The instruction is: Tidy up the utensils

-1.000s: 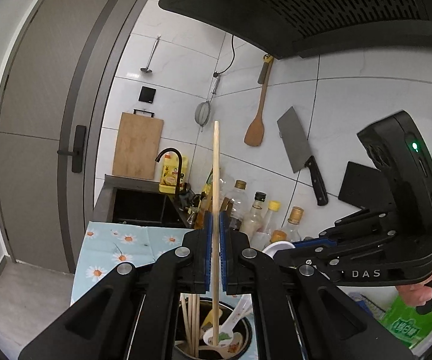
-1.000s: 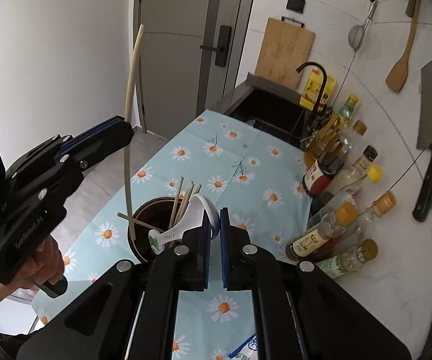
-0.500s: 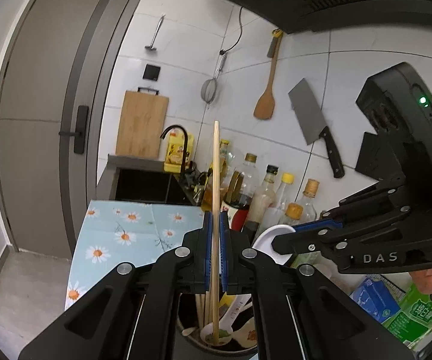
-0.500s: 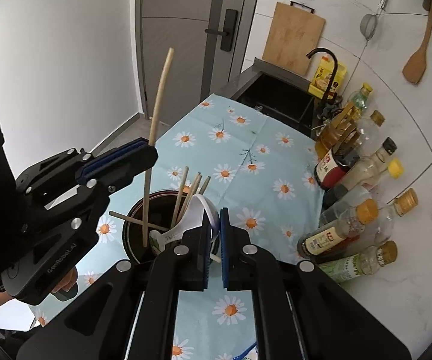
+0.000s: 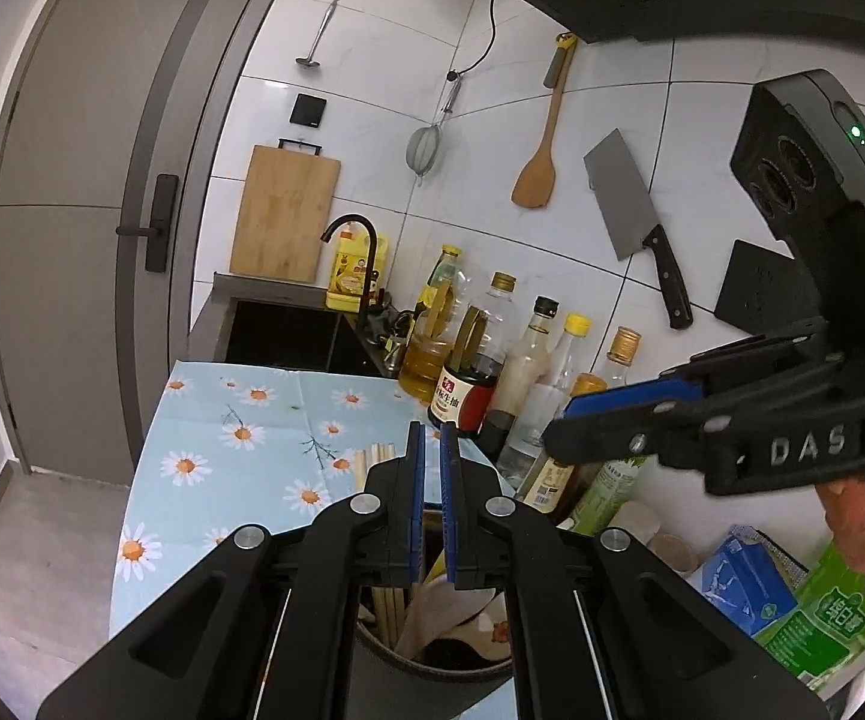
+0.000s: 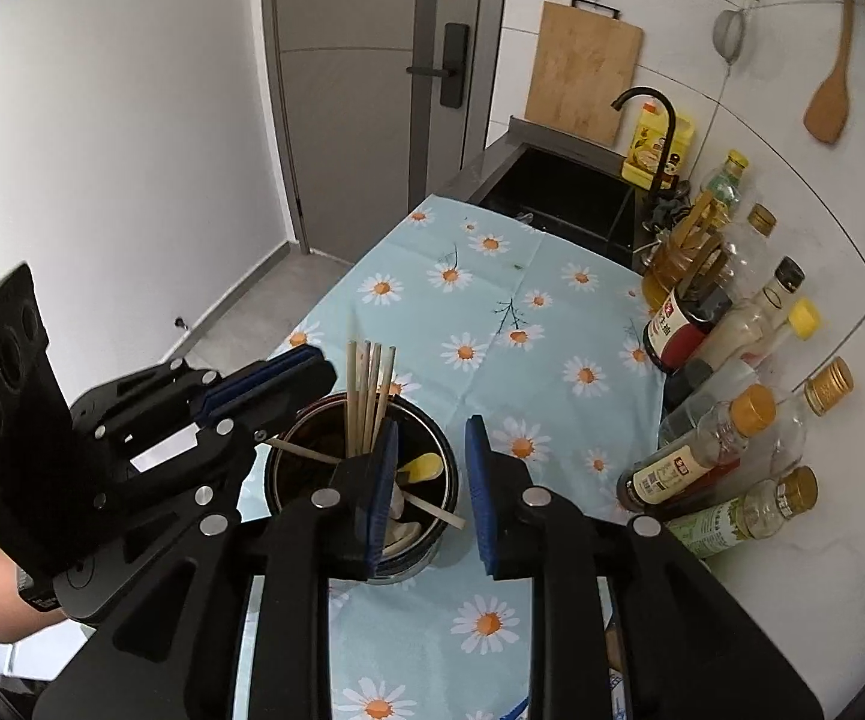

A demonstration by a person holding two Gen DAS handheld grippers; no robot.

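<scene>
Right claw (image 6: 429, 480) opening, empty, over round dark pot (image 6: 432, 420), wooden chopsticks (image 6: 366, 390).

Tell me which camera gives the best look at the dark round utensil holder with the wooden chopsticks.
The right wrist view: it looks down into the dark round utensil holder, showing its rim, the wooden chopsticks upright and a spoon inside. The left wrist view catches only its near rim and chopstick tips, mostly hidden behind the gripper.

Black plastic tongs (image 6: 426, 480) with blue ribbed pads (image 6: 479, 480), silver screws (white "DAS" lettering on one side)
</scene>
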